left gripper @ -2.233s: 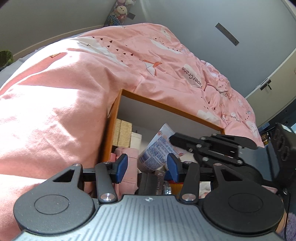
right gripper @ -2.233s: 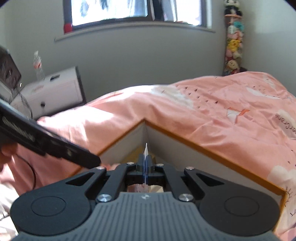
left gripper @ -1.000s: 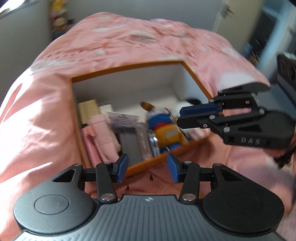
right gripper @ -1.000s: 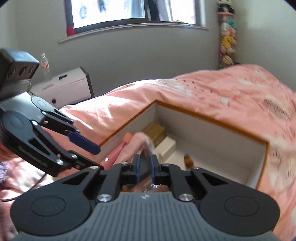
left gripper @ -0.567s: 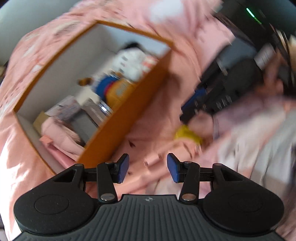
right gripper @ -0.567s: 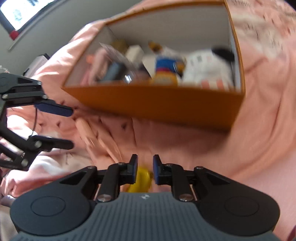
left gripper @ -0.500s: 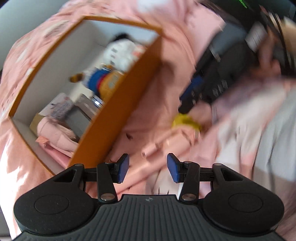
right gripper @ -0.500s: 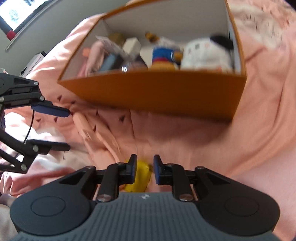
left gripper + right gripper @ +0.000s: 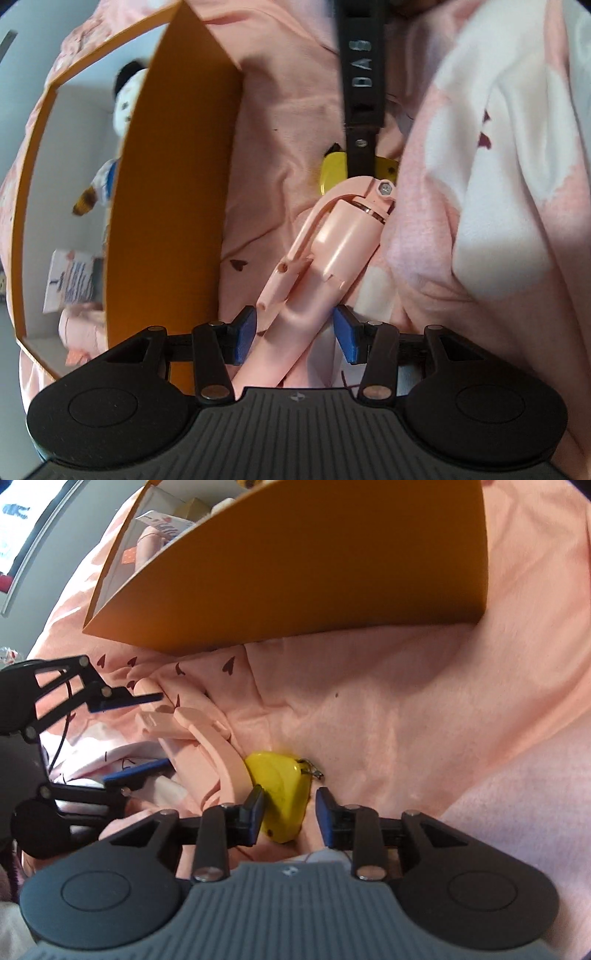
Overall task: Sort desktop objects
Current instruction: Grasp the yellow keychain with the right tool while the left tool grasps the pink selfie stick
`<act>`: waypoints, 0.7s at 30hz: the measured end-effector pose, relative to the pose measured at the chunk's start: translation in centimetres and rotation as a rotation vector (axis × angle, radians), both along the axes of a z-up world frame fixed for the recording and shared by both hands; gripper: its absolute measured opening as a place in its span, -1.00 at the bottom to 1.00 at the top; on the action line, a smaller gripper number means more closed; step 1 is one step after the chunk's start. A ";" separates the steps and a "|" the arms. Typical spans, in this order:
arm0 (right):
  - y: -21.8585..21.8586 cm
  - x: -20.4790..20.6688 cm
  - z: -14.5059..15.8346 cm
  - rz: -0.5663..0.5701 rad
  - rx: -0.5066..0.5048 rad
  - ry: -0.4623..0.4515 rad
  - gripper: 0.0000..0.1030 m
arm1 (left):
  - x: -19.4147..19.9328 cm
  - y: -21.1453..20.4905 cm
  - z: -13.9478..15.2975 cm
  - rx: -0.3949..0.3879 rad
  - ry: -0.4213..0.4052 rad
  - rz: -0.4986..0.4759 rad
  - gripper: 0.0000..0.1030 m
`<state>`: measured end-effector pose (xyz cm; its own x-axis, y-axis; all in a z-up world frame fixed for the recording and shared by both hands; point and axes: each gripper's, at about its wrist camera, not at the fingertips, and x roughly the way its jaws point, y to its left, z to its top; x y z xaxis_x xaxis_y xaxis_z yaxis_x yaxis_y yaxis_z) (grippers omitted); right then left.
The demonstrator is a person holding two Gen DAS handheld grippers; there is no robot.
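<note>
The yellow keychain tag lay on the pink bedcover, just near of the orange box, touching the end of the pink folding stick at its left. My right gripper straddled the tag with its jaws parted, having just been opening; the pads stood off both sides, so nothing was grasped. My left gripper likewise stood released, its blue pads apart from the stick's handle, which ran between them without contact on the right and perhaps brushing on the left. Judged risks: the tag's rounded, glossy shell could squirt out of a closing pinch; the left finger of the right gripper sat hard against the stick's curved end and might catch it instead; soft folds of cover could be nipped with either object; the stick's hinged arm might swing when lifted. Legible writing: "DAS" in white on the right gripper's black finger, seen from the left wrist. Print on the packet inside the box was too blurred to read.
</note>
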<state>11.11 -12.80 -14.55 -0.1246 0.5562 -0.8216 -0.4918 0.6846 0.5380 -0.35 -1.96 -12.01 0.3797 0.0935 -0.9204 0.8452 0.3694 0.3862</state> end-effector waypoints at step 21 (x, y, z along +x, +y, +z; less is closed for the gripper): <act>-0.4 0.9 -0.6 -0.098 0.123 0.108 -0.50 | -0.4 3.1 -0.6 -0.093 -0.017 0.125 -0.08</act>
